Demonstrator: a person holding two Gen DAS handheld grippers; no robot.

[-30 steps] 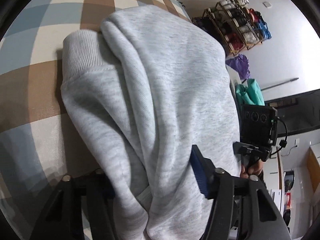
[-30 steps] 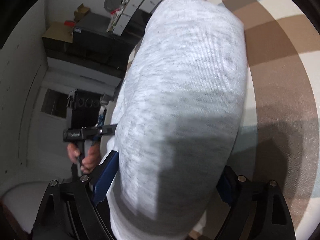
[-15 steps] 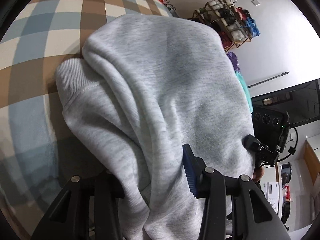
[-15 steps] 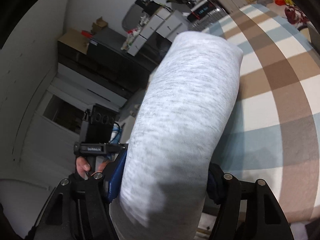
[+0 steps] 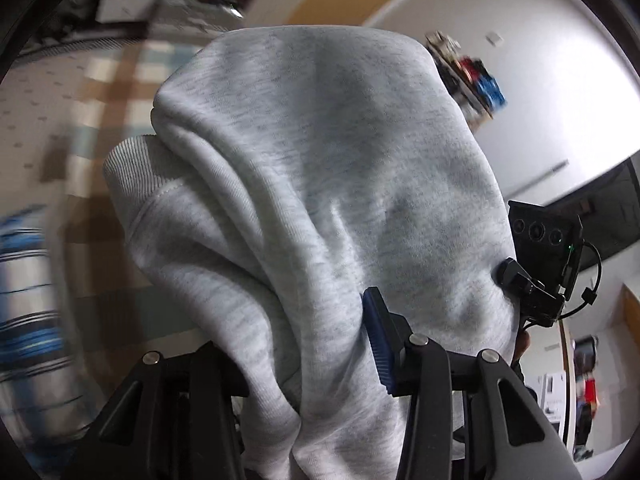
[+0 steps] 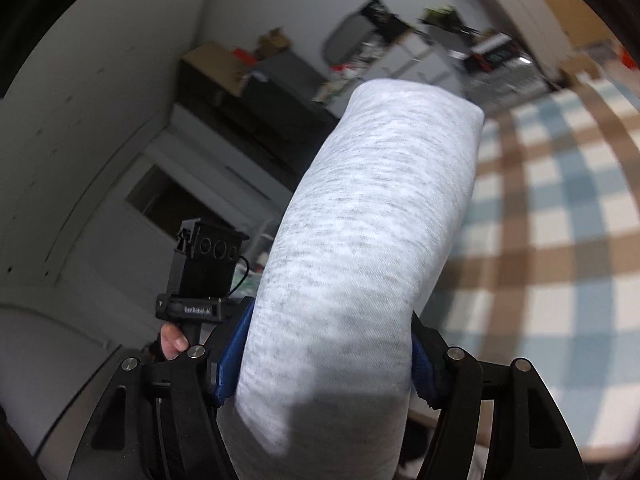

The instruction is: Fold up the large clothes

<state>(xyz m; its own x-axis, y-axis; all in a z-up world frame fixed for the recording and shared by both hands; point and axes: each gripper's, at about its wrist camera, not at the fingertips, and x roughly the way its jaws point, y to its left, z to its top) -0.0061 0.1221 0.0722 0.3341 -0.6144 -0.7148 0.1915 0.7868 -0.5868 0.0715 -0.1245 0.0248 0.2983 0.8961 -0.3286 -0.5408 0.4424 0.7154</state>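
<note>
Checked cloth in brown, blue and cream (image 6: pixel 560 216) covers the surface below, blurred in both views, with cluttered shelves and boxes along the white walls behind. Above it a folded grey sweatshirt (image 5: pixel 320 200) is held up in the air between the two tools, clear of the cloth. In the left wrist view the left gripper (image 5: pixel 296 364) has its jaws pinching a thick bunch of the garment's layers, the blue pad of one finger (image 5: pixel 378 340) pressed against the fabric and the other finger hidden under the folds; a ribbed cuff or hem (image 5: pixel 136 168) sticks out at the left side of the bundle. In the right wrist view the right gripper (image 6: pixel 324 360) has its jaws pinching the rolled edge of the sweatshirt (image 6: pixel 372 232), blue pads against either side. Each view shows the other tool's black camera block beside the garment, with fingers of a hand (image 6: pixel 172 342) on its handle.
</note>
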